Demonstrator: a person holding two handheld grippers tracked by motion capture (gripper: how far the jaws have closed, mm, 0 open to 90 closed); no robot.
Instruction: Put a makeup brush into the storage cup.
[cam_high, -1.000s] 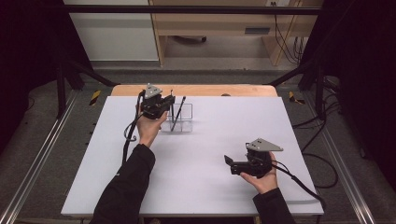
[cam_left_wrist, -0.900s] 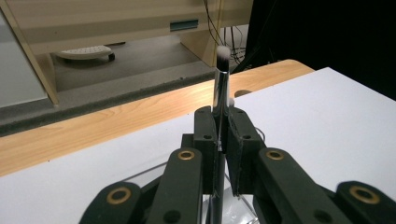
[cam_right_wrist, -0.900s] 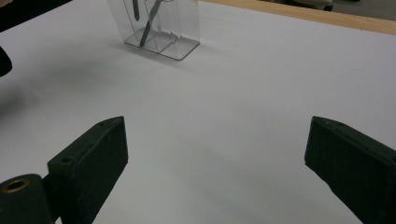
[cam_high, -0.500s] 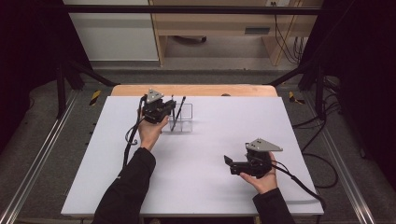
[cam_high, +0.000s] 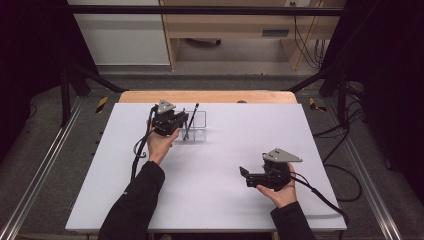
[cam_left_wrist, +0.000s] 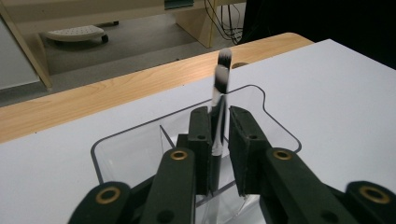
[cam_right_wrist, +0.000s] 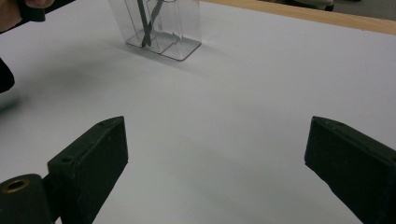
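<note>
A clear acrylic holder (cam_high: 200, 126) with several compartments stands at the back middle of the white table (cam_high: 225, 150). In the left gripper view a dark-handled makeup brush (cam_left_wrist: 218, 100) stands upright in the holder (cam_left_wrist: 275, 122), between the jaws of my left gripper (cam_left_wrist: 219, 119). Those jaws have just been opening; a thin gap shows beside the handle. A second brush (cam_high: 193, 117) leans in the holder. From above, my left gripper (cam_high: 181, 120) hangs over the holder's left side. My right gripper (cam_high: 245, 176) rests near the front right, jaws wide open (cam_right_wrist: 217, 135) over bare table.
A wooden strip (cam_high: 210, 96) edges the table's far side, with a wooden bench and cables on the floor beyond. The holder (cam_right_wrist: 161, 25) with its brushes stands far ahead of the right jaws. Metal rails run along both sides of the table.
My left hand has shifted slightly toward the holder with the brush between its jaws. The right hand has stayed in place.
</note>
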